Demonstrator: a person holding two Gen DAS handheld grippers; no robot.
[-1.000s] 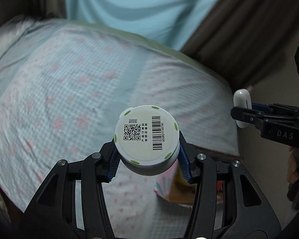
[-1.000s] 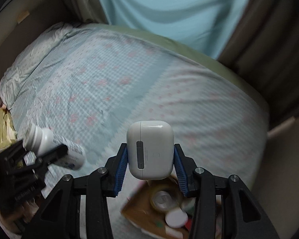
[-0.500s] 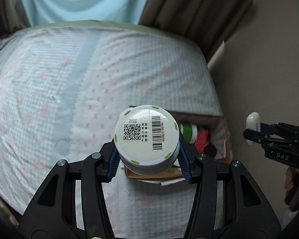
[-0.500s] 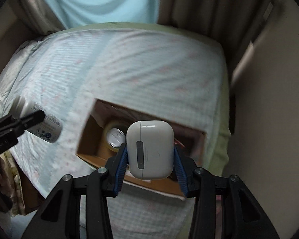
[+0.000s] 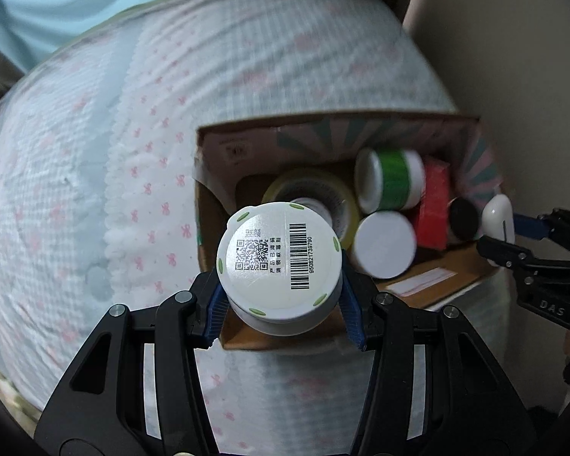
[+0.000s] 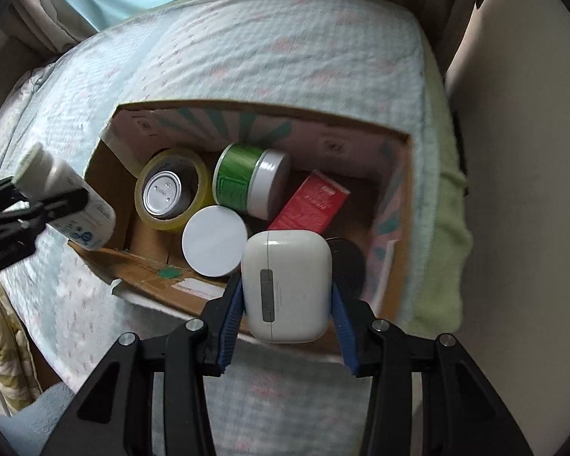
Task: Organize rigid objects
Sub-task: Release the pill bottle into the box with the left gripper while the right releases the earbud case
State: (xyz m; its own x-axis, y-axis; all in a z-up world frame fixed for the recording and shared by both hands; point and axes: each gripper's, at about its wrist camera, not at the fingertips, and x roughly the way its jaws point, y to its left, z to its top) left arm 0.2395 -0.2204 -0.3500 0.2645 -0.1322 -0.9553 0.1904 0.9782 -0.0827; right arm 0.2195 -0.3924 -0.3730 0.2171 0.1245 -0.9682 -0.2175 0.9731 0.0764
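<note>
1. The white bottle (image 5: 279, 266), its base bearing a QR code and barcode, is clenched between the blue pads of the left gripper (image 5: 281, 300) and hangs above the near left corner of the cardboard box (image 6: 163, 288).
2. The white earbud case (image 6: 287, 285) is clamped between the pads of the right gripper (image 6: 287, 326), held over the box's near right part.
3. Inside the box, a roll of yellowish tape (image 6: 171, 188) lies at the left, with a metal can top (image 6: 162, 193) showing through its hole.
4. Just right of the tape, a green-labelled jar (image 6: 247, 180) lies on its side.
5. A white round lid (image 6: 214, 245) sits nearer the box's front wall, touching the tape.
6. A red carton (image 6: 309, 203) leans to the right of the jar, and a black round item (image 6: 347, 262) lies beside the earbud case.
7. The box rests on a bedspread (image 6: 266, 49) with pink print, near the bed's right edge.
</note>
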